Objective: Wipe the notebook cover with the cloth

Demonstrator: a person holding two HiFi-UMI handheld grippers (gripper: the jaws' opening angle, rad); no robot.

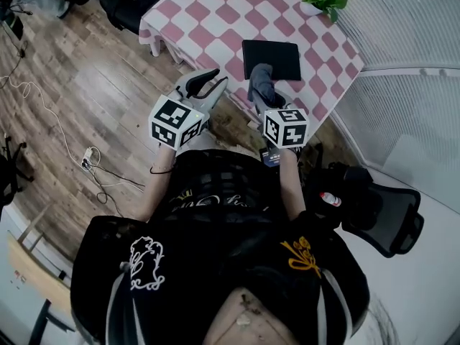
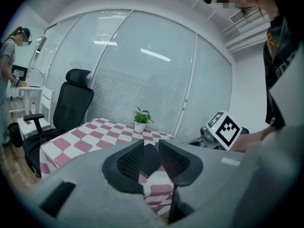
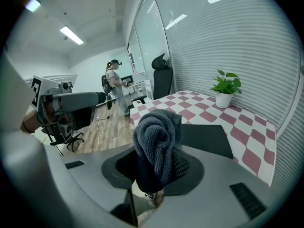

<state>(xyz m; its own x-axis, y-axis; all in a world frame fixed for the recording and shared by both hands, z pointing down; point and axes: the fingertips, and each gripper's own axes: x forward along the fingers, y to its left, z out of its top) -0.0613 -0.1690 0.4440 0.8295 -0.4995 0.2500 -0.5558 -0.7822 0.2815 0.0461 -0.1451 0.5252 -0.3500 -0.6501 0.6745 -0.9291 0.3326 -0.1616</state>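
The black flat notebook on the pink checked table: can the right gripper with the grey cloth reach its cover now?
Probably yes. The right gripper, shut on the grey knitted cloth, hangs close to the black flat notebook; nothing lies on its cover.

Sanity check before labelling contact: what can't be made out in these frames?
- Notebook near edge: head view, covered by the cloth; cannot tell if they touch.
- Right gripper grip line: right gripper view, the cloth bunches over it.
- Most of the notebook: left gripper view, behind the left gripper body; only a dark sliver shows between its open jaws.
- Dirt on the cover: too dark and small.
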